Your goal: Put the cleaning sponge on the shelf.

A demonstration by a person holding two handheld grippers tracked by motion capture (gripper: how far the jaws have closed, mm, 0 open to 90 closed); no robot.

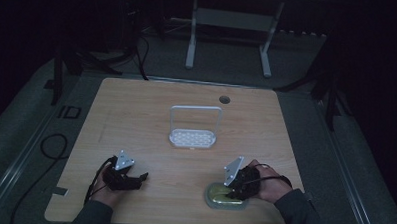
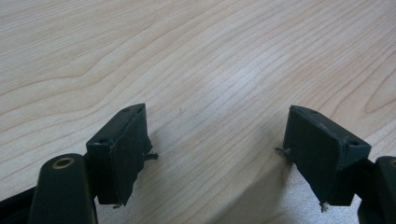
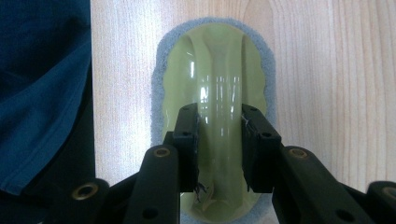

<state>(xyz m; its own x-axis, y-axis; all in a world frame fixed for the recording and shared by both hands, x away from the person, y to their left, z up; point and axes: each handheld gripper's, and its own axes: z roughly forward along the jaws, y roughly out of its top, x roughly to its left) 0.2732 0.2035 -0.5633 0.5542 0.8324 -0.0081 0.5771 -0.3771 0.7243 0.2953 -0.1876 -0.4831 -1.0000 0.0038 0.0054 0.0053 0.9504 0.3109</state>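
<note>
Flanking the gripped scrubber (image 3: 212,84), a white rack (image 1: 193,137) stands well apart.

Right claw (image 3: 219,140) clamped; left claw (image 2: 219,154) wide apart

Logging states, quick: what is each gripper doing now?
Left gripper: open, nothing between the jaws.
Right gripper: shut on the scrubber handle.

I see a wood table (image 1: 151,110) | a small white rack (image 1: 193,127) with a tall loop handle stands upright near the middle of it | a round dark hole (image 1: 224,99) sits by the far edge | white legs of a stand (image 1: 229,38) are on the grey floor behind | a black cable (image 1: 52,147) loops on the floor, left
</note>
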